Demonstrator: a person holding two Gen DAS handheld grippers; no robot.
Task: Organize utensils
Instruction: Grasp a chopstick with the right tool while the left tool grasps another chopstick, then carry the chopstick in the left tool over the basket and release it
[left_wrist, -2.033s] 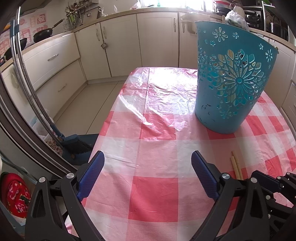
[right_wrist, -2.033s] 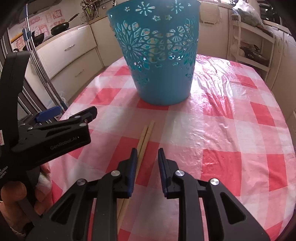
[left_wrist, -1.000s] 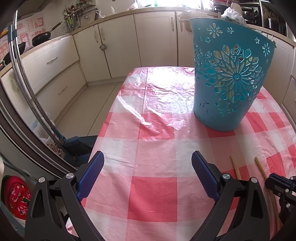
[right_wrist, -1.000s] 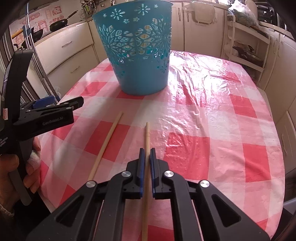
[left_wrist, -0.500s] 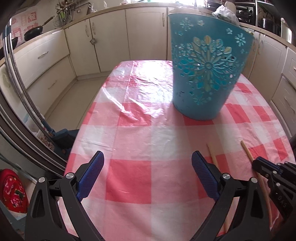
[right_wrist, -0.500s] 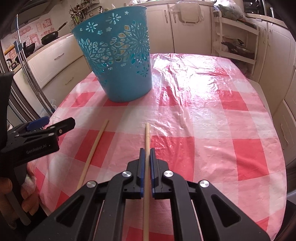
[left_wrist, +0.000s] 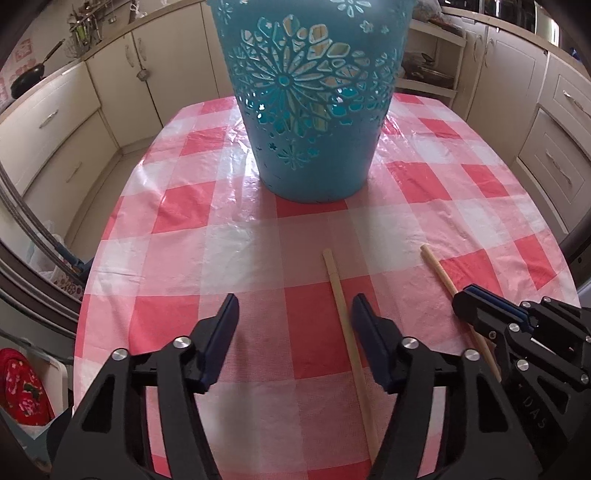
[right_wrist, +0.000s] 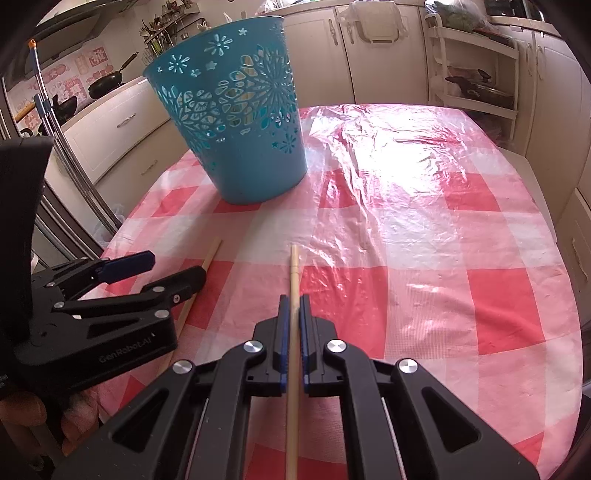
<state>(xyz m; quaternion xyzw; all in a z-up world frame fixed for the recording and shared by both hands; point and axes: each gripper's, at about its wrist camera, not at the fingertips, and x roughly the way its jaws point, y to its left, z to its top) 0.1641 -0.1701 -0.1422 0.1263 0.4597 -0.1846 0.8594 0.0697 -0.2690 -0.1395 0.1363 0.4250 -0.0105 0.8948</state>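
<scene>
Right gripper (right_wrist: 291, 325) is clenched on one chopstick (right_wrist: 294, 273), which pokes out past its tips toward the far side of the table. Left gripper (left_wrist: 293, 325) has its jaws closing around the other chopstick (left_wrist: 340, 295), which lies flat on the checked tablecloth (left_wrist: 243, 251). That stick sits close to the right jaw, and the pads do not press it yet.

Each stick looks light, thin and stiff, like wood. It may be smooth and could roll or slip on the shiny plastic cloth. A hold near the middle, square across the stick, seems best.

A tall blue basket (left_wrist: 310, 110) stands upright on the far side, well apart from both sticks. Between them the cloth is bare, so there is room to lift. The table's left edge (right_wrist: 122, 225) is near the left gripper.
</scene>
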